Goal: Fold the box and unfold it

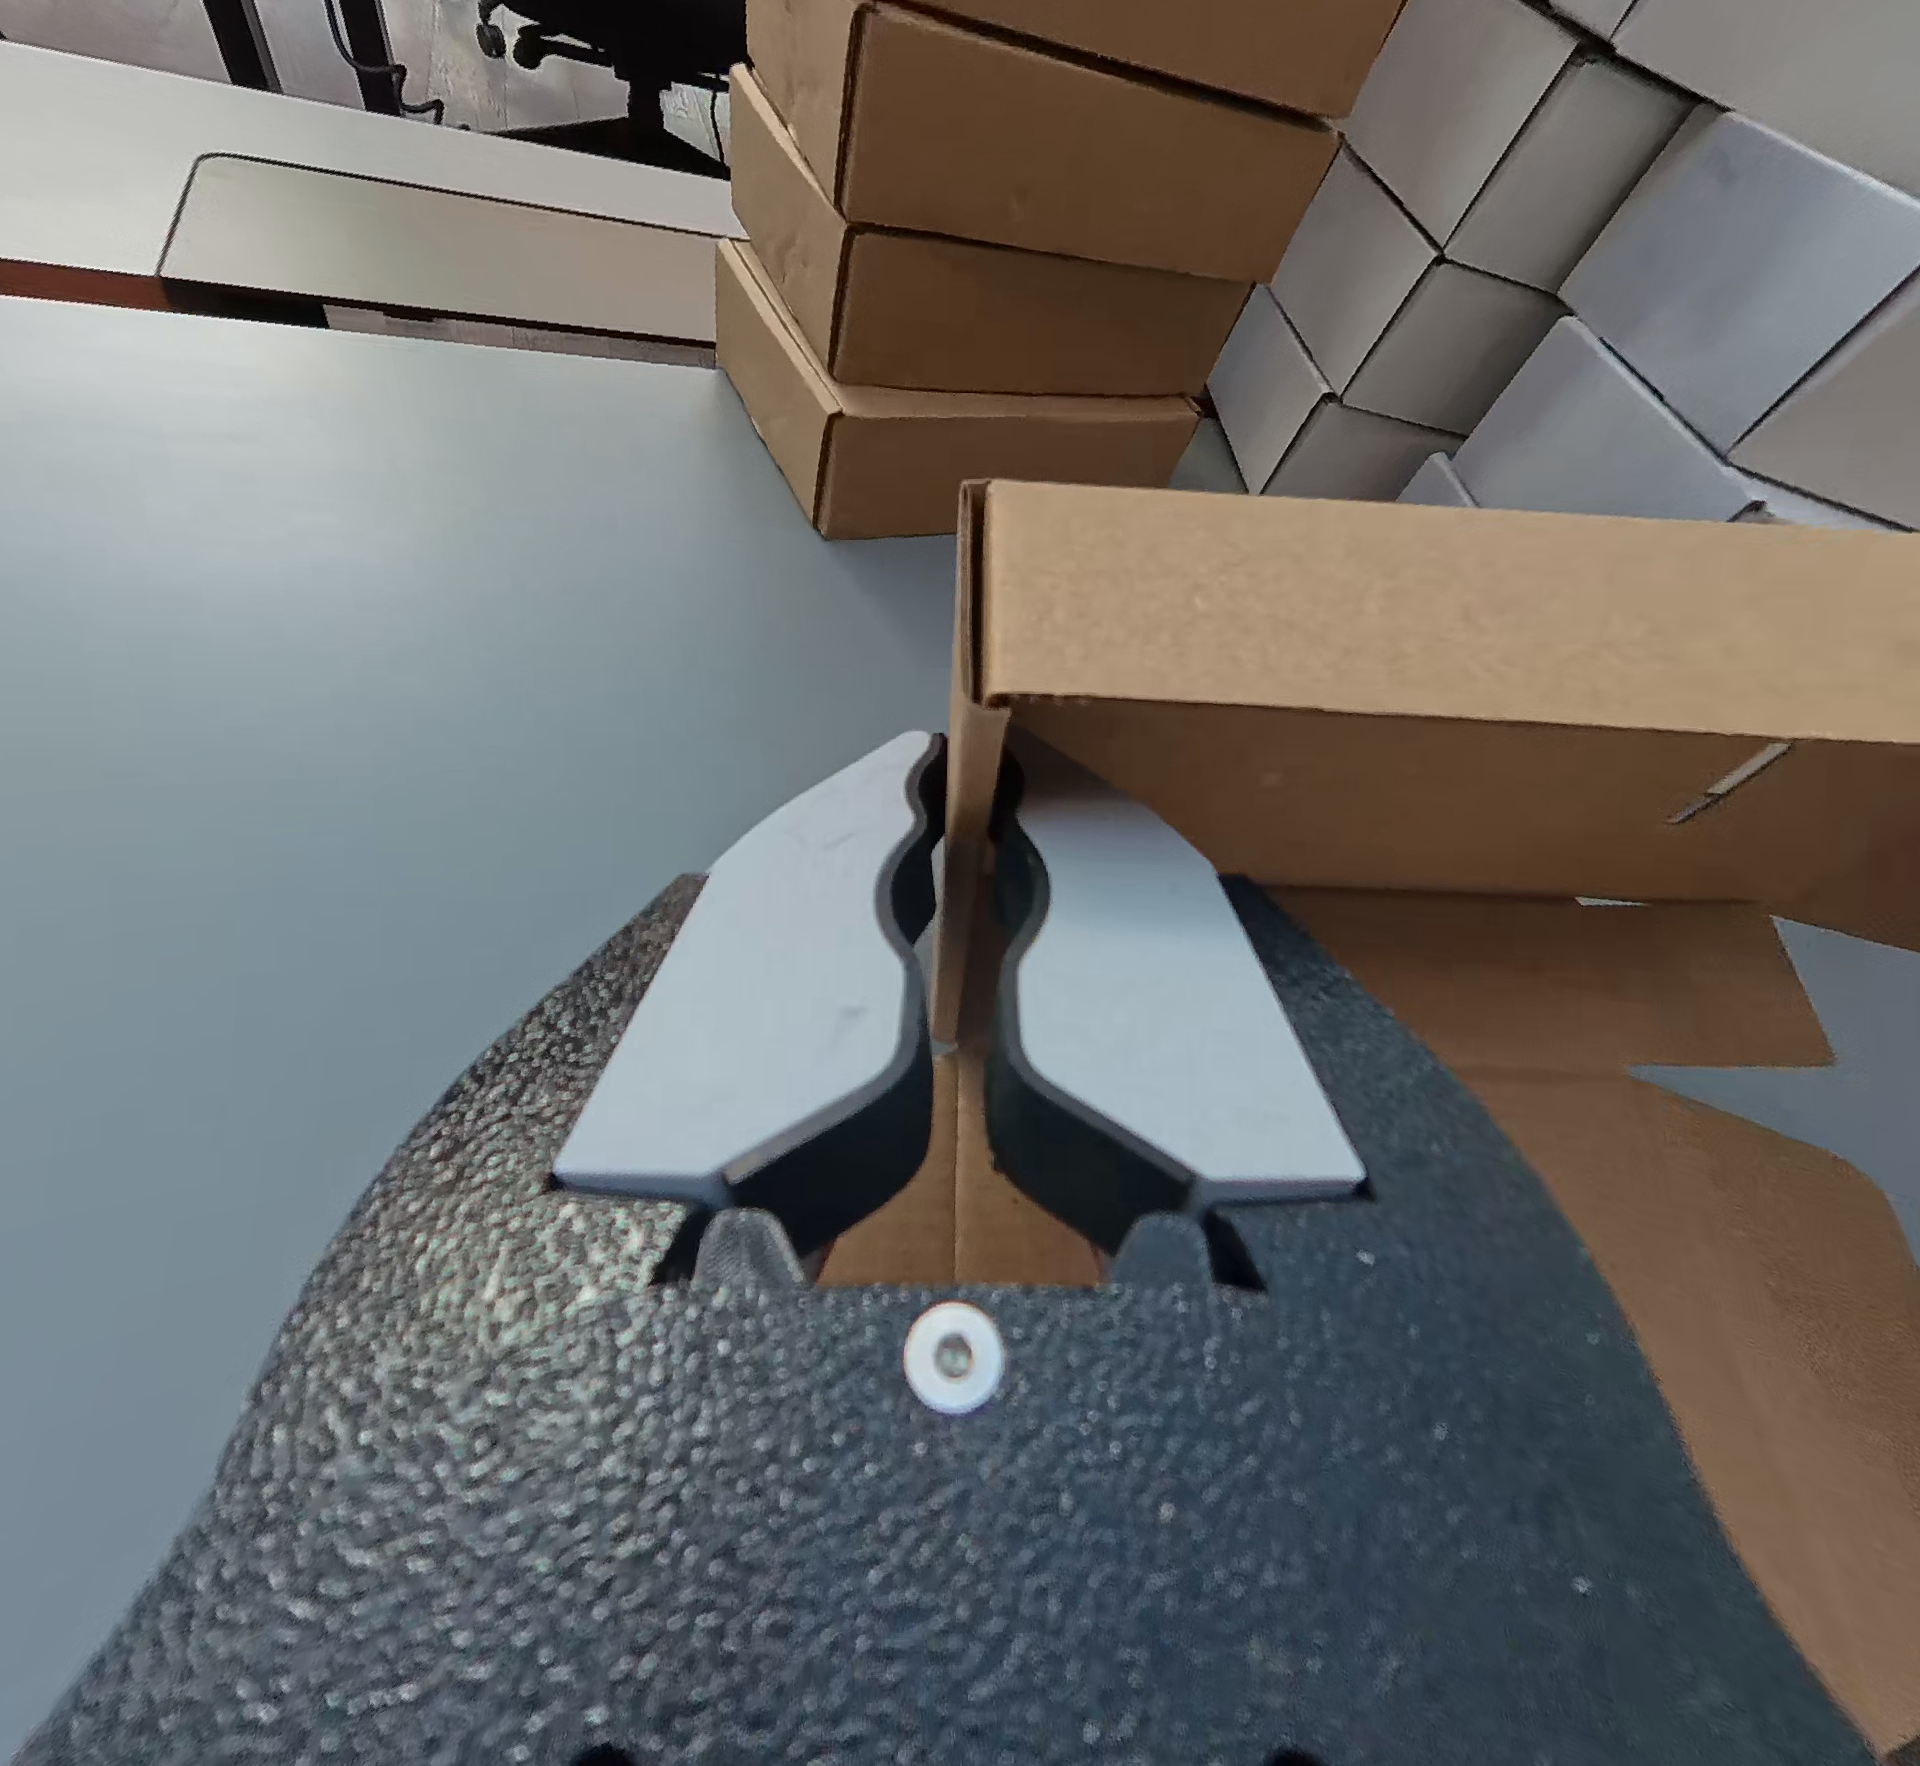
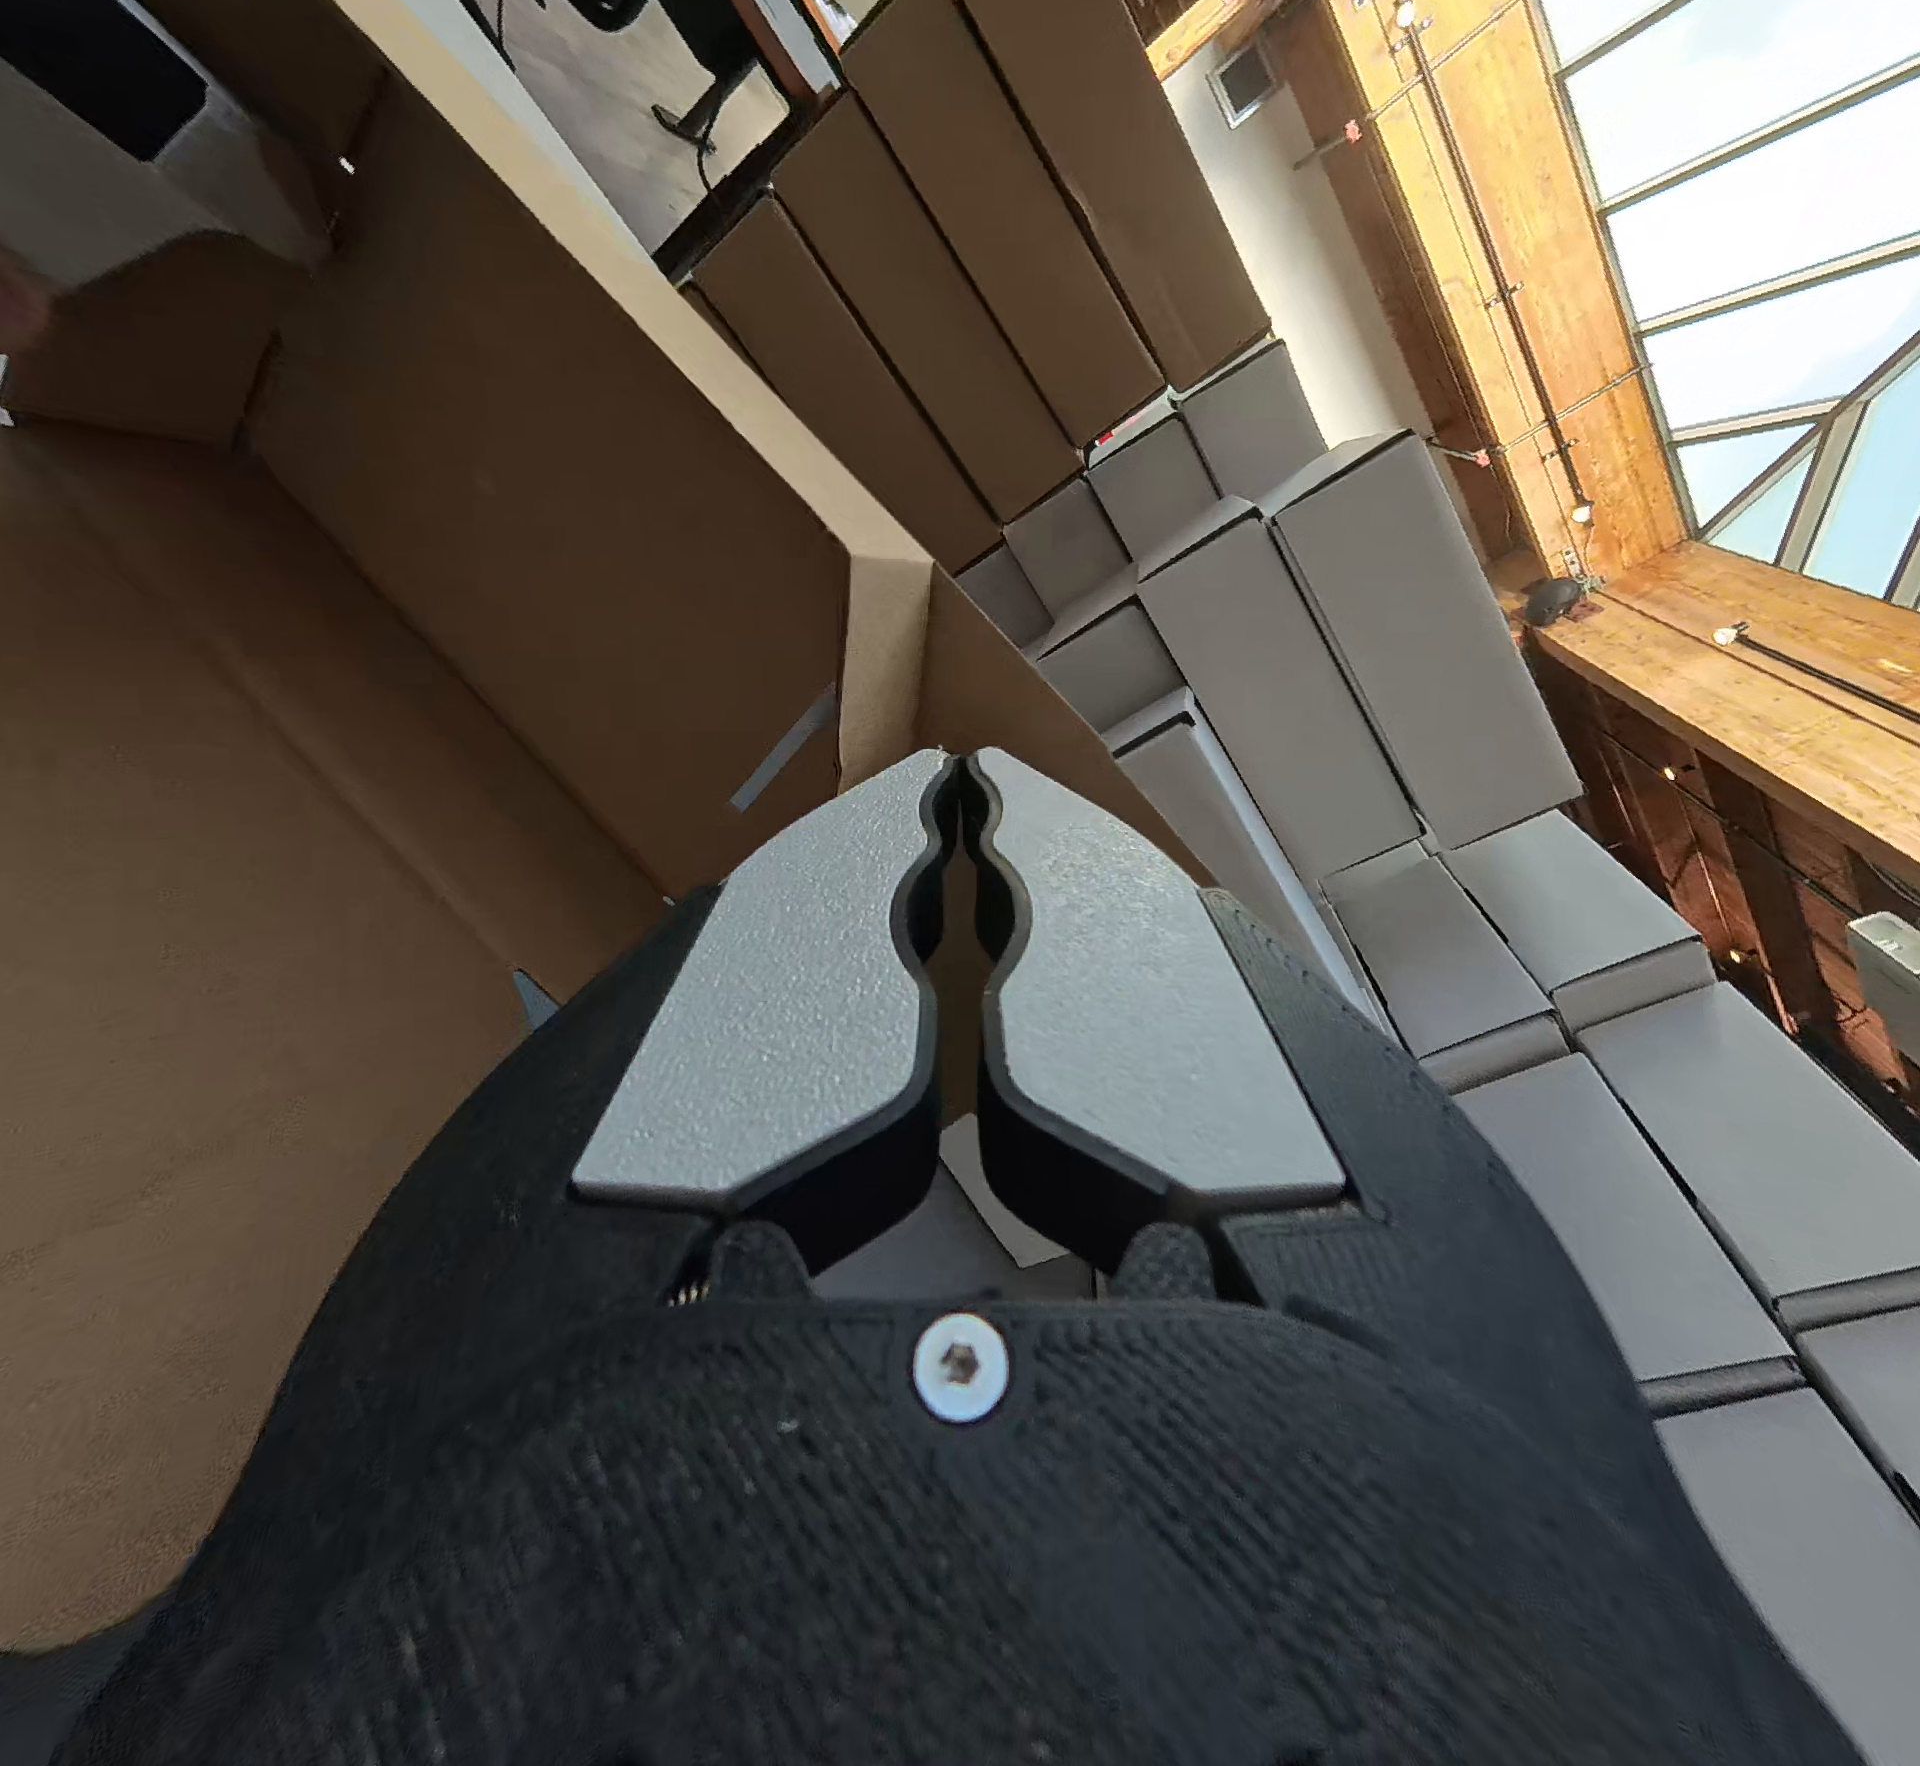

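Left gripper [image 1: 971, 786] jaws clamped on cardboard box [image 1: 1455, 615] side flap; right gripper [image 2: 964, 766] jaws together, empty. Folding step likely underway; next, tuck flap inward.

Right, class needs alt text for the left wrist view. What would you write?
The left gripper is shut on an upright side flap of a half-folded brown cardboard box on a grey table. Behind stand stacked brown boxes and white boxes.
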Available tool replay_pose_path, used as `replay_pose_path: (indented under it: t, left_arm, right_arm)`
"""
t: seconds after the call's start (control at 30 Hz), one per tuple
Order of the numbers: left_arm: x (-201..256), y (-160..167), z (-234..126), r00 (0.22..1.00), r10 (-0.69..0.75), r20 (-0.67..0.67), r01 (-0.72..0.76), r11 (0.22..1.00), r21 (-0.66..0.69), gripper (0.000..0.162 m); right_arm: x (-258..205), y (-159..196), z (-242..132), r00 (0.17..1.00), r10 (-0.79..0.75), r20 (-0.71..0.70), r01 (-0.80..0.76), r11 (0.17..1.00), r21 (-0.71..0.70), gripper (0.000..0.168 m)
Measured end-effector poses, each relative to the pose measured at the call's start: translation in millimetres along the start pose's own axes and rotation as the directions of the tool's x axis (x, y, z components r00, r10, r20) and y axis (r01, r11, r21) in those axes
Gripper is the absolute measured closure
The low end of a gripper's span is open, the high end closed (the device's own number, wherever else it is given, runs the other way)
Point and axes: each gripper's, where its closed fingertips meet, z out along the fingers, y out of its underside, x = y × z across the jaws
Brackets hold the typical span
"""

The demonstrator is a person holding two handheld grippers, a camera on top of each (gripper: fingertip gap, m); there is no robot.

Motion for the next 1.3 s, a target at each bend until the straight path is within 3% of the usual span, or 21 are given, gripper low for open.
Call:
replay_pose_path:
  t: [0.1, 0.27, 0.37, 0.53, 0.7, 0.8, 0.93, 1.0, 1.07, 1.2, 1.3]
  left_arm:
    - [4, -24, -16, 0.999, 0.038, 0.031, -0.039, 0.997, 0.062, 0.156]
    - [20, -65, -51, 0.963, 0.231, 0.14, -0.253, 0.952, 0.172, 0.156]
    - [25, -69, -62, 0.933, 0.306, 0.19, -0.34, 0.922, 0.187, 0.156]
    - [28, -60, -69, 0.874, 0.423, 0.24, -0.463, 0.874, 0.144, 0.154]
    - [33, -52, -66, 0.919, 0.35, 0.183, -0.38, 0.909, 0.17, 0.155]
    - [28, -52, -64, 0.98, 0.181, 0.083, -0.195, 0.959, 0.205, 0.156]
    - [12, -63, -66, 0.998, 0.05, 0.035, -0.057, 0.971, 0.233, 0.156]
    - [4, -70, -70, 0.998, 0.046, 0.051, -0.057, 0.968, 0.244, 0.156]
    - [0, -74, -73, 0.997, 0.056, 0.06, -0.069, 0.966, 0.248, 0.156]
    - [-5, -78, -78, 0.996, 0.051, 0.069, -0.067, 0.964, 0.259, 0.156]
    - [-8, -79, -81, 0.997, 0.04, 0.073, -0.059, 0.961, 0.27, 0.156]
  right_arm:
    - [-9, -12, -1, 0.995, 0.088, 0.041, -0.09, 0.995, 0.032, 0.168]
    - [4, -44, -9, 0.96, 0.275, 0.06, -0.28, 0.95, 0.137, 0.168]
    - [10, -61, -16, 0.861, 0.48, 0.168, -0.505, 0.846, 0.173, 0.168]
    - [13, -71, -23, 0.687, 0.659, 0.305, -0.72, 0.675, 0.163, 0.168]
    - [13, -69, -24, 0.603, 0.708, 0.368, -0.785, 0.609, 0.114, 0.168]
    - [2, -63, -25, 0.614, 0.684, 0.393, -0.762, 0.643, 0.073, 0.168]
    - [-2, -49, -34, 0.657, 0.655, 0.373, -0.725, 0.685, 0.072, 0.168]
    - [-1, -38, -37, 0.667, 0.658, 0.35, -0.718, 0.692, 0.066, 0.168]
    - [5, -27, -37, 0.632, 0.705, 0.322, -0.758, 0.648, 0.069, 0.168]
    - [0, -8, -32, 0.471, 0.817, 0.332, -0.863, 0.505, -0.018, 0.168]
    - [2, -1, -30, 0.428, 0.849, 0.308, -0.891, 0.454, -0.014, 0.168]
